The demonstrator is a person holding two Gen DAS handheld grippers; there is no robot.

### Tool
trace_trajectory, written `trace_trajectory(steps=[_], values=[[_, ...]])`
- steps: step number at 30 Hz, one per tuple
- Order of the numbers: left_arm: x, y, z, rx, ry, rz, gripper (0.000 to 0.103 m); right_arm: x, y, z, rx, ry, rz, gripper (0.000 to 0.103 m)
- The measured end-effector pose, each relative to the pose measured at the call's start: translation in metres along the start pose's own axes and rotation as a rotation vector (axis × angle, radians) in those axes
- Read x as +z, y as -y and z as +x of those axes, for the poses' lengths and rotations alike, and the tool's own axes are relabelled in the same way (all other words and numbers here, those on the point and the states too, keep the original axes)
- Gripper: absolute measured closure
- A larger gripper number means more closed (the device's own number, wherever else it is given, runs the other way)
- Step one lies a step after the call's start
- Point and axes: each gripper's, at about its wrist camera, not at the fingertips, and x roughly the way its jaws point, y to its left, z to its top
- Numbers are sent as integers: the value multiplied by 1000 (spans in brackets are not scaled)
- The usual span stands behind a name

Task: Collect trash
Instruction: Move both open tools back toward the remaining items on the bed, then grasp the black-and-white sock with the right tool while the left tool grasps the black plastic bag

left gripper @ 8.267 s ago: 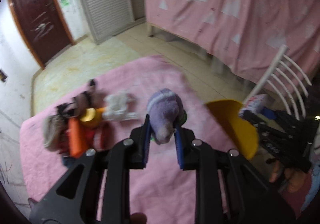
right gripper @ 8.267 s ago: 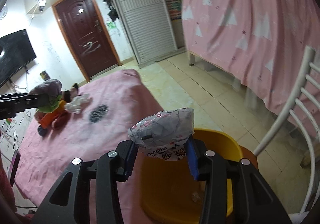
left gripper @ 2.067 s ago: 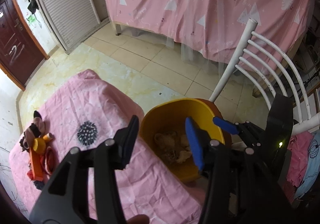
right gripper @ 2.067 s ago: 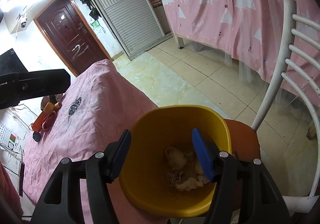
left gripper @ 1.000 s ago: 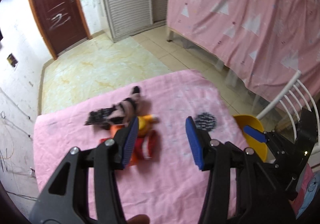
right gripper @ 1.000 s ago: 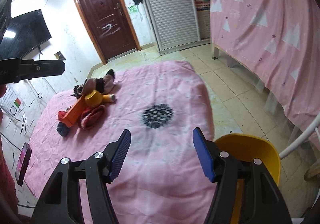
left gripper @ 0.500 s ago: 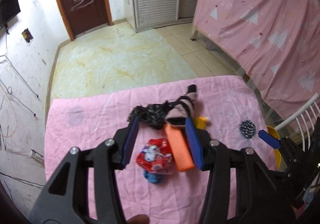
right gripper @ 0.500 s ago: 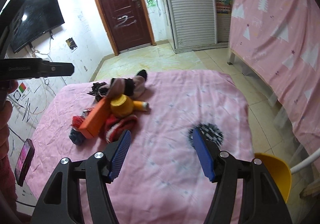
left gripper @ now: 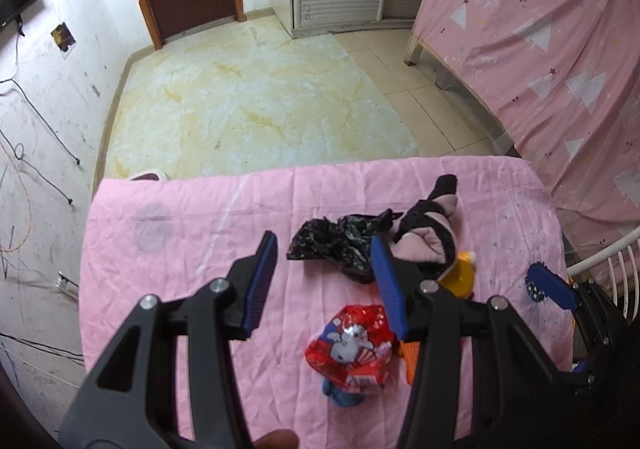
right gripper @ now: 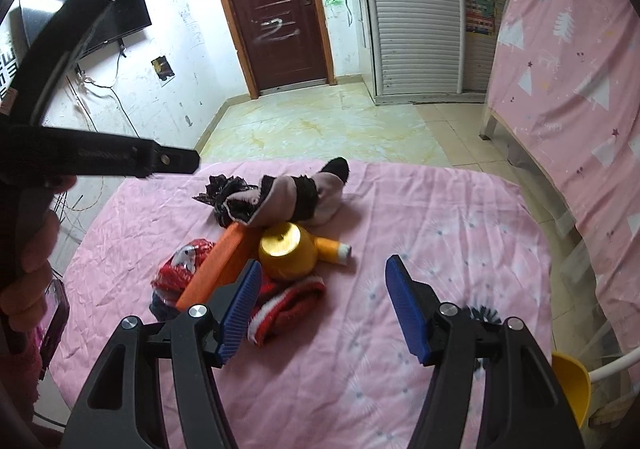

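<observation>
Your left gripper point(left gripper: 326, 281) hangs above the pink tablecloth point(left gripper: 192, 233) with its blue-padded fingers point(left gripper: 262, 273) spread wide and nothing between them. In the left wrist view, the crumpled black plastic bag point(left gripper: 336, 239) lies on the cloth just ahead of the fingertips, partly behind the right-hand pad, and it touches the pink-and-black plush toy point(left gripper: 430, 227) on its right. Closer to you, the red snack wrapper point(left gripper: 352, 343) sits between the two finger arms, resting on a blue item that is mostly hidden. The orange box point(left gripper: 410, 357) shows only as a sliver behind the right-hand finger, and the yellow cup point(left gripper: 460, 275) lies just beyond that finger, beside the plush toy. Your right gripper point(right gripper: 322, 299) is likewise spread apart and empty, held above the cloth nearer the table's right side. In the right wrist view, the orange box point(right gripper: 218, 263) leans across the pile, touching the yellow cup point(right gripper: 286, 249), with the red snack wrapper point(right gripper: 180, 267) to its left and a red-and-white knit item point(right gripper: 288, 309) just beside the left pad. The black plastic bag point(right gripper: 224, 193) lies at the far end of the pile against the plush toy point(right gripper: 296, 197). The yellow bin point(right gripper: 570, 381) shows at the table's right edge, well apart from the pile, next to a white chair point(right gripper: 616, 363). The left gripper's arm point(right gripper: 100, 159) crosses the upper left of that view.
</observation>
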Motion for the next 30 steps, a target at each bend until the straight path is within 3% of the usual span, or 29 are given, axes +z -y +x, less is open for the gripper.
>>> trace_trajectory(steps=[12,18,19,21,30], values=[[10,4,37,-10,-62,-21,57,10,4,19,24,-10,-9,45],[7,6,61,-56,-123,-46,57,16,6,24,32,-11,-11,45],[7,5,62,-67,-124,-49,67,17,6,25,34,-12,-12,45],[5,6,62,-85,-121,-46,75,19,5,28,38,-15,-15,45],[6,-1,53,-100,-102,-72,86,28,-9,38,57,-20,-44,45]])
